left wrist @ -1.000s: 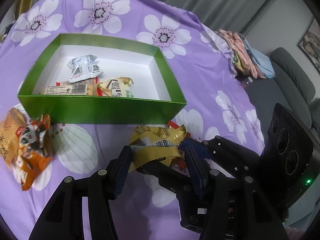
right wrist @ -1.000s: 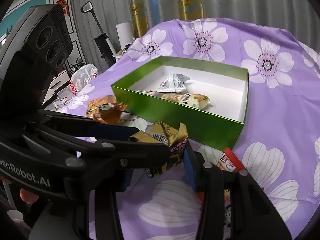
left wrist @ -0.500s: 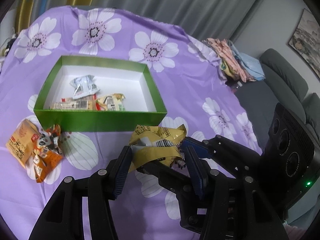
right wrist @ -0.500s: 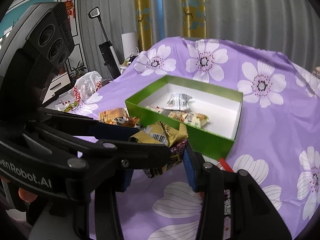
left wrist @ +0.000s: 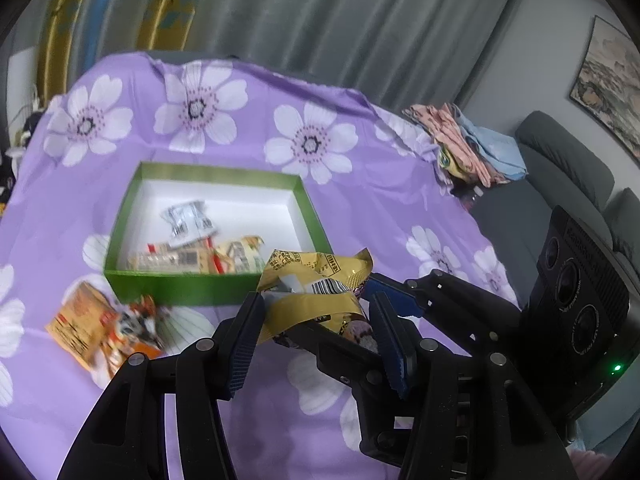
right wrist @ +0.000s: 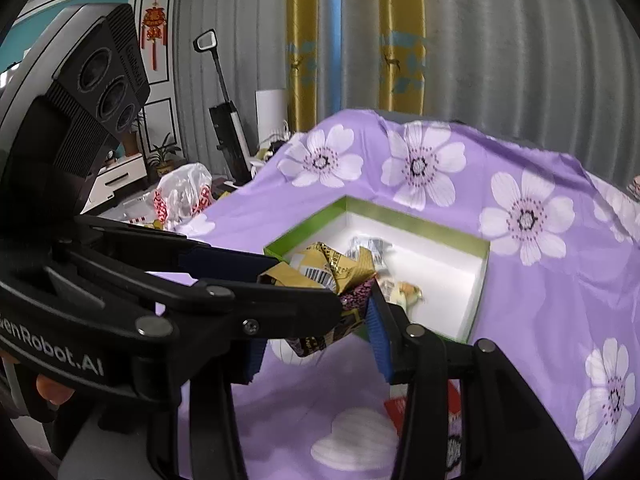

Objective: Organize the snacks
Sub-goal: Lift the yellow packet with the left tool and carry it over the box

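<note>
A: Purple flowered cloth (left wrist: 360,184) everywhere. Left view alone shows the orange packet (left wrist: 100,328) on the cloth by the green box (left wrist: 176,286).

B: The box's far half is bare. The gold snack packet (left wrist: 316,284) is pinched by both left gripper (left wrist: 316,336) and right gripper (right wrist: 320,332), above the box's near wall.

Left gripper (left wrist: 316,332): has risen; the purple cloth (left wrist: 380,208) lies further below it than a second ago.
Right gripper (right wrist: 316,336): has risen alongside it.
Gold packet (left wrist: 316,284): lifted off the cloth between both grippers; it now overlaps the box's near wall.
Green box (left wrist: 180,284): looks smaller and further down than before.
Orange packet (left wrist: 92,328): likewise smaller, now blurred.
</note>
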